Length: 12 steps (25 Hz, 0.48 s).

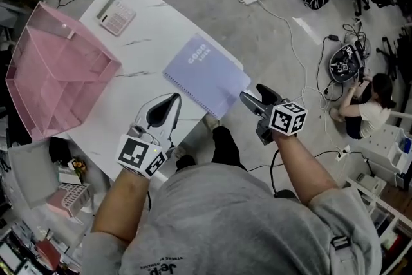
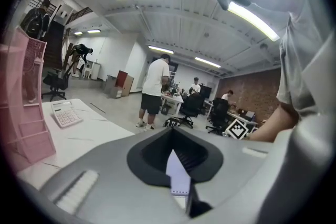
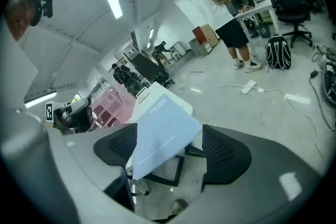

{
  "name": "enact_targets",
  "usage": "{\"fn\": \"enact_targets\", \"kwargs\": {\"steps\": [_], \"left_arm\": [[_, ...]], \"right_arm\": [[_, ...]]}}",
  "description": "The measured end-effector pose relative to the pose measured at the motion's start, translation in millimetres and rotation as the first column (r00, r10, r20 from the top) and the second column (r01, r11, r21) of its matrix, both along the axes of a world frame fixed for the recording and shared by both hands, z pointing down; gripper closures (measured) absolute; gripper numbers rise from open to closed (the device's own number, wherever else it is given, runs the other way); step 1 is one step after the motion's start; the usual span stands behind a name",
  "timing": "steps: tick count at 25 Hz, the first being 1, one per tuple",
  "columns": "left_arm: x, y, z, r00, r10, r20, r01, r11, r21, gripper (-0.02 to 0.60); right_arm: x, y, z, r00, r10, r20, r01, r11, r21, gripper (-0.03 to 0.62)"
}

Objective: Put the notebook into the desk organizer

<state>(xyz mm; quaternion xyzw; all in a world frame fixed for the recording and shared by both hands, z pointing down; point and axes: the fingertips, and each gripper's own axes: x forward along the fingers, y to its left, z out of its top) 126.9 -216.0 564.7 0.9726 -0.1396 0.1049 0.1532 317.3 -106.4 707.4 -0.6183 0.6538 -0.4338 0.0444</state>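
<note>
Head view: notebook (image 1: pixel 206 76) lies flat at frame centre on the white table (image 1: pixel 148 35), well apart from the pink desk organizer (image 1: pixel 58 74) at left. Right gripper view: right gripper (image 3: pixel 170 147) has its jaws wide apart, with the notebook's near corner between them, unclamped. Left gripper view: left gripper (image 2: pixel 176 152) has its jaws closed tip to tip, holding nothing.

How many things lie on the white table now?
3: the pink desk organizer at the left, the calculator at the far end, the notebook at the near right edge.
</note>
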Motion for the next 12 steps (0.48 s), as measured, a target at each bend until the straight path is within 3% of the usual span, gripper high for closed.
{"fn": "enact_targets", "kwargs": {"steps": [6, 12], "left_arm": [[10, 9, 17, 0.999, 0.024, 0.026, -0.023, 1.000, -0.021, 0.526], [5, 17, 25, 0.999, 0.030, 0.045, -0.028, 0.999, -0.039, 0.526]], "right_arm": [[-18, -4, 40, 0.986, 0.015, 0.164, -0.009, 0.999, -0.036, 0.227], [-30, -16, 60, 0.942, 0.057, 0.330, -0.040, 0.997, -0.060, 0.227]]}}
